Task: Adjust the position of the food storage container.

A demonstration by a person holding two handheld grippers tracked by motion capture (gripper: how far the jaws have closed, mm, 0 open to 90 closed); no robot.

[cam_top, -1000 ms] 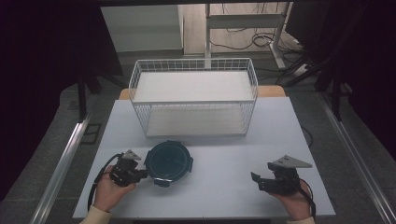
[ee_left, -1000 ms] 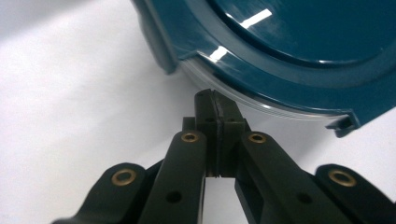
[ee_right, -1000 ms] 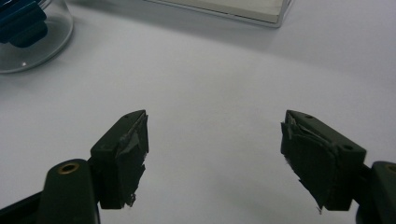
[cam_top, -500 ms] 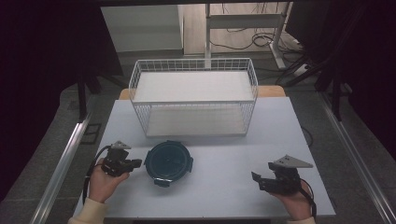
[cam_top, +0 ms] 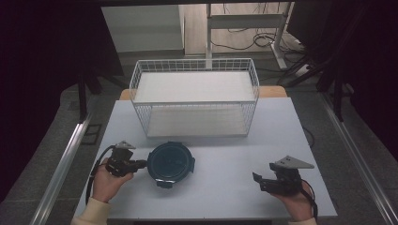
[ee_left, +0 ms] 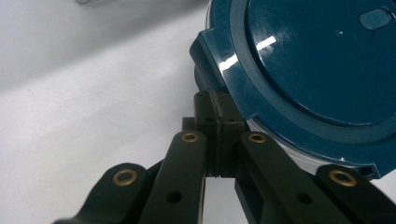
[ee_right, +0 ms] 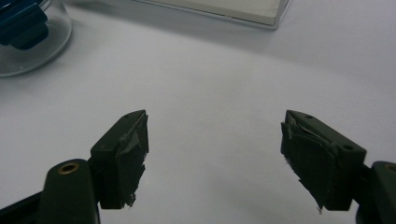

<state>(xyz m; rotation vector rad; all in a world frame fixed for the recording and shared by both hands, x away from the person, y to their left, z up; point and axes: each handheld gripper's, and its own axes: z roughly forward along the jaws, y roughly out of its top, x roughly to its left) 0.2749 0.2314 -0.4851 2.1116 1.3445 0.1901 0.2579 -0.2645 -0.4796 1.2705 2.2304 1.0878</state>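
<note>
1. The left claw, pressed shut and holding nothing, touches the left rim of the round blue-lidded container on the tabletop.
2. The right claw gapes wide, well apart.

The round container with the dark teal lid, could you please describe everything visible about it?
The round container sits upright on the pale table, just in front of the white wire basket. Its glossy dark teal lid looks plastic, with a raised ring, a small oval tab and clip flaps at the rim. The body beneath looks clear, like glass or plastic. The left gripper, jaws closed together, has its tips at the lid's left edge by a clip flap.
</note>
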